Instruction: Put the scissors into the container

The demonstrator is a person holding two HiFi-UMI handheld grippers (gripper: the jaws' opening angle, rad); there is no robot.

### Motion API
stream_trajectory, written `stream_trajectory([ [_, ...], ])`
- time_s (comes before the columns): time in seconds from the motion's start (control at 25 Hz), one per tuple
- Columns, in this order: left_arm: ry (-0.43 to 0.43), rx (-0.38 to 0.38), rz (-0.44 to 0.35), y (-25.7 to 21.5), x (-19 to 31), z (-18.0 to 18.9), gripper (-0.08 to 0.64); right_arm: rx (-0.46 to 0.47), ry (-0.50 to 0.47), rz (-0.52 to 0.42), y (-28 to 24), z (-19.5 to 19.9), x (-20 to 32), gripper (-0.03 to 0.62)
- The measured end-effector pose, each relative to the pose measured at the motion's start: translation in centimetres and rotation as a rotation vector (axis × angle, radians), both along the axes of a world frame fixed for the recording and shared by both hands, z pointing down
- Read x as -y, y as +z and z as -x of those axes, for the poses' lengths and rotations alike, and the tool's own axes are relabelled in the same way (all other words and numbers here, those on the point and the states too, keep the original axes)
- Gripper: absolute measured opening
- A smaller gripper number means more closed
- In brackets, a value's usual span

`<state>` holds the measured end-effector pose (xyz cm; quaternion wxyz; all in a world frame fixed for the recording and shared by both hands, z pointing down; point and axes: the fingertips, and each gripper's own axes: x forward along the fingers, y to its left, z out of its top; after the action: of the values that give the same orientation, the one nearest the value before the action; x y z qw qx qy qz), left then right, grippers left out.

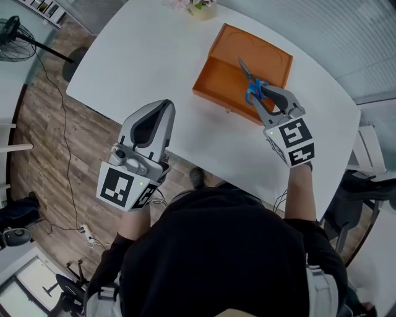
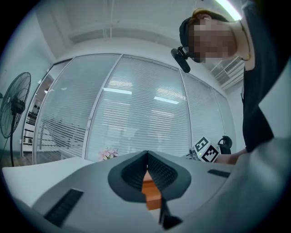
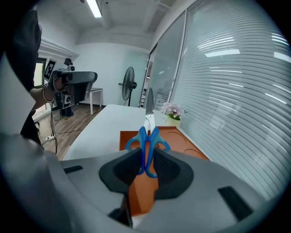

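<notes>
Blue-handled scissors are clamped in the right tool over the orange container on the table, so next up looks like lower and let go, while the left tool is pinched shut, empty.

Pictured: one pair of blue-handled scissors, one orange container, one pot of pink flowers and one white table. There are two sets of tongs, the left tongs and the right tongs, one to each hand of the one person in view. Also counted: one standing fan, one power strip on the wooden floor, and two round outlines in the container's base.
</notes>
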<state>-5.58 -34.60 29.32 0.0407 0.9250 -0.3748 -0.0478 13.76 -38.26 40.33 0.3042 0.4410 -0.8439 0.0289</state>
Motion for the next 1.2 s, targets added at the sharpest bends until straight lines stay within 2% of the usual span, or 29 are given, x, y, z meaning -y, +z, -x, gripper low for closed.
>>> stream_trajectory([
  [0.44, -0.036, -0.003, 0.023, 1.0, 0.2, 1.0, 0.012, -0.076, -0.08, 0.105, 2.8, 1.3, 0.6, 0.087],
  [1.2, -0.082, 0.004, 0.032, 1.2, -0.1, 1.8, 0.012, -0.173, -0.144, 0.246, 6.4, 1.3, 1.3, 0.087],
])
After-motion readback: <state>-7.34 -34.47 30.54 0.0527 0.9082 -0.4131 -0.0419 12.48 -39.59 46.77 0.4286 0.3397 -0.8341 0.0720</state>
